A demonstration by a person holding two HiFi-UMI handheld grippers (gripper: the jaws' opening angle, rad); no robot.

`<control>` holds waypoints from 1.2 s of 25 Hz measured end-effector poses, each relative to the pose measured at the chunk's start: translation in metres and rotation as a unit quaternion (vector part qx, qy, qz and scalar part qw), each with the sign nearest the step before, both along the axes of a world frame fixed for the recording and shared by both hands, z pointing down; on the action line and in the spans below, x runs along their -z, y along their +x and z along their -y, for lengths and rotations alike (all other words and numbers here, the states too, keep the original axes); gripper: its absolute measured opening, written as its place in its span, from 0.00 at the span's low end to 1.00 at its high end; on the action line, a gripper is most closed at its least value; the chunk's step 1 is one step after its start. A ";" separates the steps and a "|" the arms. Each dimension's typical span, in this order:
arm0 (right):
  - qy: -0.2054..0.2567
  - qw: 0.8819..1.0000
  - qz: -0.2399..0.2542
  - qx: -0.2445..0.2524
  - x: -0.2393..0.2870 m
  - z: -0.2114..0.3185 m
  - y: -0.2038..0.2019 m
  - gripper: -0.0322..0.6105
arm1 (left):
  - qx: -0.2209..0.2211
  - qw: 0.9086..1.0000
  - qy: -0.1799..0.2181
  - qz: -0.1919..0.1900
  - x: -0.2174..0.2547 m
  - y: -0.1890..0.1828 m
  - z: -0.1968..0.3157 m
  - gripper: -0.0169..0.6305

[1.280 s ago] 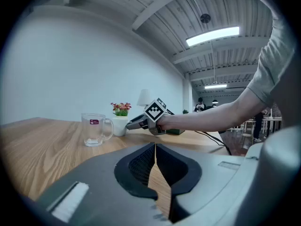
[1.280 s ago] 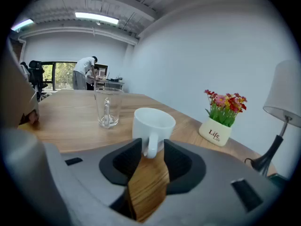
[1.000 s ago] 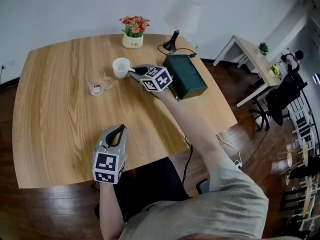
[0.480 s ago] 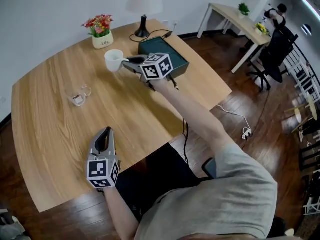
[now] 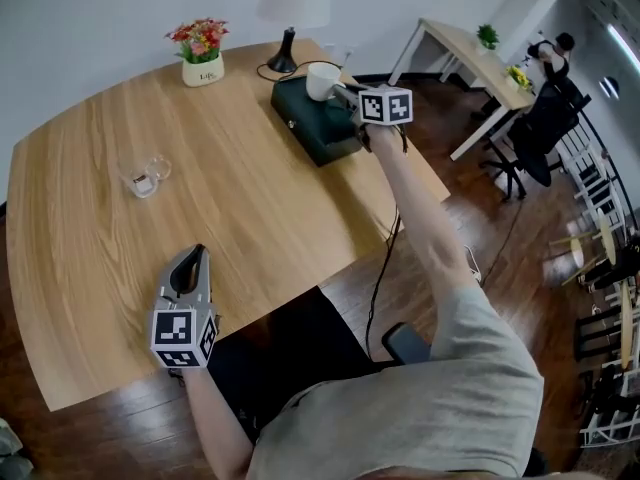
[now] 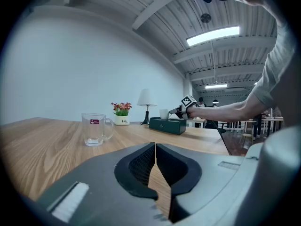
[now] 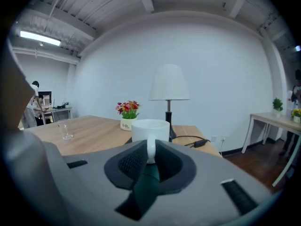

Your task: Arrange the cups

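In the head view, the right gripper is clamped on the handle of the white cup, which is over the far end of the dark green box, on the side nearest the lamp. The glass mug stands upright well left of the box on the wooden table, and the flower pot is beyond the box to its left. The left gripper rests well short of the box, near the table's front edge. In the left gripper view, its jaws are pressed together with nothing between them; the cup sits right at the box's top, contact unclear. In the right gripper view, the pads pinch the cup's handle, with the box's green top showing beneath the jaws.
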State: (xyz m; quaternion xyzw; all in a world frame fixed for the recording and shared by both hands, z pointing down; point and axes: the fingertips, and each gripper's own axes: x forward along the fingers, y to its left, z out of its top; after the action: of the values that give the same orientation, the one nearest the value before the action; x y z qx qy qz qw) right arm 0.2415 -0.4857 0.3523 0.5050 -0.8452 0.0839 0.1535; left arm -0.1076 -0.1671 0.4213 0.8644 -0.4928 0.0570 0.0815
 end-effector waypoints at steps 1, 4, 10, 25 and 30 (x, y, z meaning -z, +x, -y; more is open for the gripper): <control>-0.003 1.000 -0.004 0.002 -0.003 0.001 0.003 0.15 | 0.000 1.000 0.000 -0.001 -0.001 0.000 0.000 0.05; -0.007 1.000 -0.019 0.009 -0.003 0.006 0.000 0.15 | 0.001 1.000 0.001 -0.002 -0.001 0.002 0.001 0.05; -0.036 0.997 -0.074 -0.010 -0.013 0.008 0.007 0.17 | 0.002 1.000 -0.001 -0.001 0.001 0.004 0.000 0.05; 0.094 0.938 -0.127 0.310 0.003 -0.136 -0.236 0.24 | 0.003 1.000 -0.002 0.001 0.002 0.007 0.001 0.05; 0.095 0.903 -0.165 0.385 -0.040 -0.155 -0.345 0.26 | 0.003 1.000 -0.004 0.001 0.000 0.008 0.001 0.05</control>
State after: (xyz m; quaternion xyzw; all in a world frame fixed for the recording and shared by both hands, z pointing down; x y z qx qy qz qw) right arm -0.1032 -0.3306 0.3926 0.1592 -0.9403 -0.1468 0.2627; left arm -0.1000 -0.1679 0.4217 0.8627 -0.4950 0.0596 0.0851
